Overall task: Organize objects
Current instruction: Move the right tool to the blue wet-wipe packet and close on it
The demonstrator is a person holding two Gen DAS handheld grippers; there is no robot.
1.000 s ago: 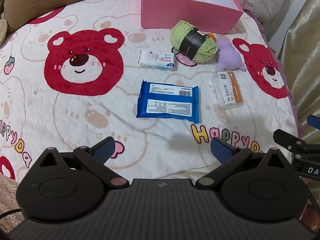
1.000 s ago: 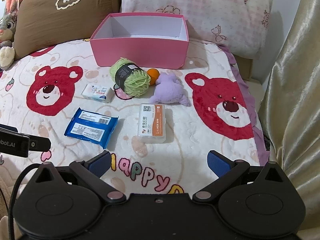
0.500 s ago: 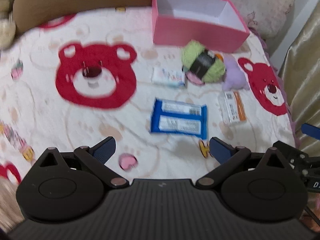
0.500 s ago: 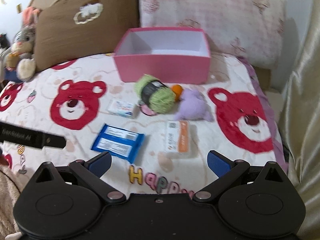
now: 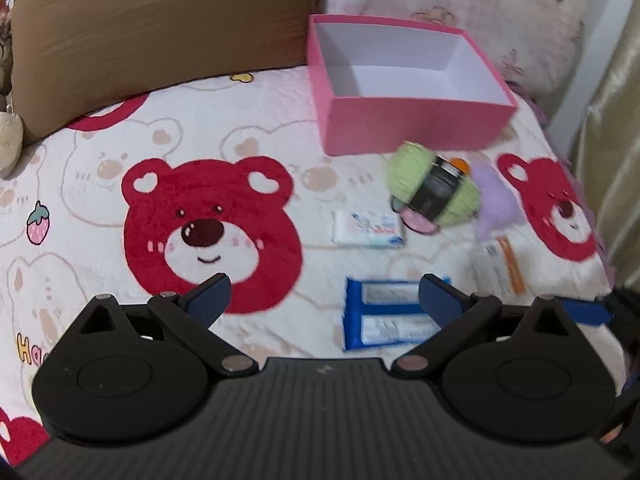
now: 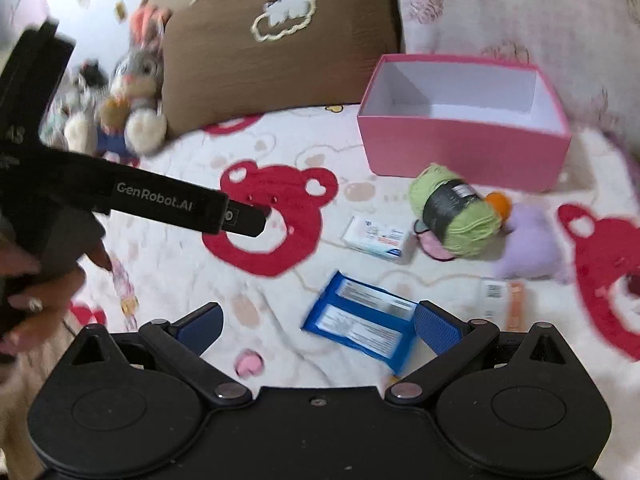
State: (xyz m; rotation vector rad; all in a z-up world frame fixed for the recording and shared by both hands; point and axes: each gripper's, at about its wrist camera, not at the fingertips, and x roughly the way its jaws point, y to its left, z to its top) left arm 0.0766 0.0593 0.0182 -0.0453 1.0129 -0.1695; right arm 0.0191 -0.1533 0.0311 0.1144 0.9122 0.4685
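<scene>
Right wrist view: both grippers, right (image 6: 316, 322) and left (image 5: 324, 296), hang spread wide and empty over the blanket. Blue pack (image 6: 362, 326) lies nearest, at one o'clock; the box (image 6: 464, 152) (empty, presumably the destination) beyond.

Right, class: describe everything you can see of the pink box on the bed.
The pink box is a lidless rectangular carton, apparently cardboard, pink outside and white inside. It stands upright and open with nothing visible inside. It rests on the bear-print blanket, in front of the pink pillow. The green yarn ball lies just before its front wall; contact is unclear.
</scene>
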